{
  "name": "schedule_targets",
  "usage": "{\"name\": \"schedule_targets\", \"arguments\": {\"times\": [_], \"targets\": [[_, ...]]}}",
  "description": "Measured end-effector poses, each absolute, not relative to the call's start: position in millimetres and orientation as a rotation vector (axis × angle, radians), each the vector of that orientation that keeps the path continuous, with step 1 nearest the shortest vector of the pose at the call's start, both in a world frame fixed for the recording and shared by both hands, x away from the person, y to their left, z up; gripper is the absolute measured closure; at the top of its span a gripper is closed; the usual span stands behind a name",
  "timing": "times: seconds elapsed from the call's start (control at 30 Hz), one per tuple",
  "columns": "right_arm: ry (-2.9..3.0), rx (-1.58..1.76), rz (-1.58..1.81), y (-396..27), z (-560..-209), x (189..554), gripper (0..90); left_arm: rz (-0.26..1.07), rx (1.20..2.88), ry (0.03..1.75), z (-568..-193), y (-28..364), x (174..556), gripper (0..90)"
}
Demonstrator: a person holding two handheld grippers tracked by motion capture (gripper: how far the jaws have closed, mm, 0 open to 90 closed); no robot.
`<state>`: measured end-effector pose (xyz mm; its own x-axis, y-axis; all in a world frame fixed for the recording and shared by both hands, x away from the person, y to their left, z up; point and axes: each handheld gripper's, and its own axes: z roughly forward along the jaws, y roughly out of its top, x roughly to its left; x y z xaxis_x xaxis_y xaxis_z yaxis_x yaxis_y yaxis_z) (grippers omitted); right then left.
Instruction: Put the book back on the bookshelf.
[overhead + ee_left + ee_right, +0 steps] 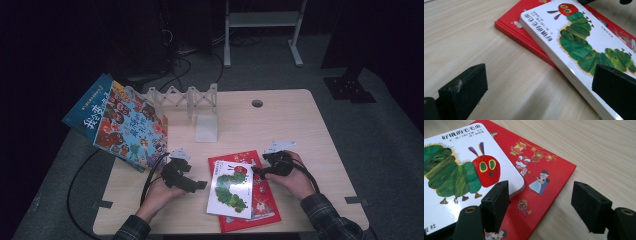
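Observation:
A white caterpillar board book (231, 189) lies on top of a red picture book (263, 201) at the table's front centre. My left gripper (201, 185) sits just left of the stack, low over the table. In the left gripper view it (539, 87) is open, and the white book (579, 42) and red book (524, 37) lie ahead, the white one reaching in by the right jaw. My right gripper (257, 171) hovers at the stack's upper right corner. It (542, 205) is open, with the red cover (554, 170) showing between the jaws and the white book's corner (461, 170) at its left jaw.
A large blue picture book (120, 120) leans against a white folding rack (185, 97) at the back left. A small white block (206, 128) stands behind the stack. The table (300, 130) has a cable hole (257, 103). A black cable (75, 195) trails off the left edge.

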<state>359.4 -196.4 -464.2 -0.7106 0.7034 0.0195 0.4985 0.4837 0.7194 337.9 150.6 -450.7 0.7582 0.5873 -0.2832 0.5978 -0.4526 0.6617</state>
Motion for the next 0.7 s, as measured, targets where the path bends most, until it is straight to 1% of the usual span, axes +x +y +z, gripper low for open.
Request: {"name": "schedule_targets", "arguments": {"times": [0.13, 0.23, 0.43, 0.7], "targets": [[2.483, 1.007, 1.063, -196.5, -463.3, 355.3, 27.2, -0.033, 2.169, 0.871, -452.6, 144.2, 335.7, 0.0], [2.504, 0.978, 1.066, -195.6, -463.3, 347.7, 27.1, -0.070, 2.162, 0.872, -455.5, 140.7, 334.1, 0.0], [2.531, 0.946, 1.075, -193.7, -462.8, 335.2, 26.8, -0.081, 2.182, 0.865, -458.6, 134.2, 332.5, 0.0], [2.546, 0.939, 1.097, -187.1, -464.1, 332.8, 27.4, -0.111, 2.202, 0.868, -462.7, 131.8, 333.2, 0.0]]}}
